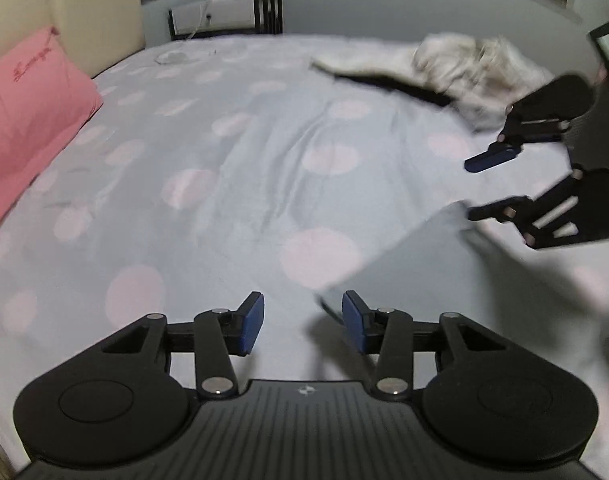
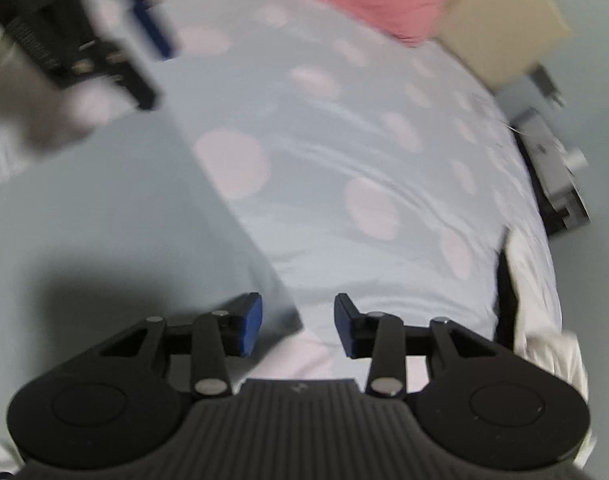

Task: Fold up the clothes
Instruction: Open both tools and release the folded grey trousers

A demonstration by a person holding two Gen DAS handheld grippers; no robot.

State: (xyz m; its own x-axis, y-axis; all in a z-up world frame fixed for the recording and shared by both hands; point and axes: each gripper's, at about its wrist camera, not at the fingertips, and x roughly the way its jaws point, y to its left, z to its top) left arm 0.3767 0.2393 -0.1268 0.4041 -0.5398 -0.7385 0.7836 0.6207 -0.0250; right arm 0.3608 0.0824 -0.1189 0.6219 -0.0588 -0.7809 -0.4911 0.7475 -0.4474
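A flat pale grey-blue garment (image 1: pixel 416 264) lies on the bed at the right of the left wrist view; it fills the left of the right wrist view (image 2: pixel 104 208). My left gripper (image 1: pixel 303 322) is open and empty, just above the garment's near corner. My right gripper (image 2: pixel 297 322) is open and empty over the garment's edge; it also shows at the right of the left wrist view (image 1: pixel 470 188), jaws wide apart by the garment's far corner. A crumpled cream garment with a dark part (image 1: pixel 456 68) lies at the far right of the bed.
The bed has a light blue sheet with pink dots (image 1: pixel 224 168). A pink pillow (image 1: pixel 28 112) lies against a cream headboard (image 1: pixel 76 12) at the left. A bedside table with white items (image 1: pixel 224 12) stands beyond the bed.
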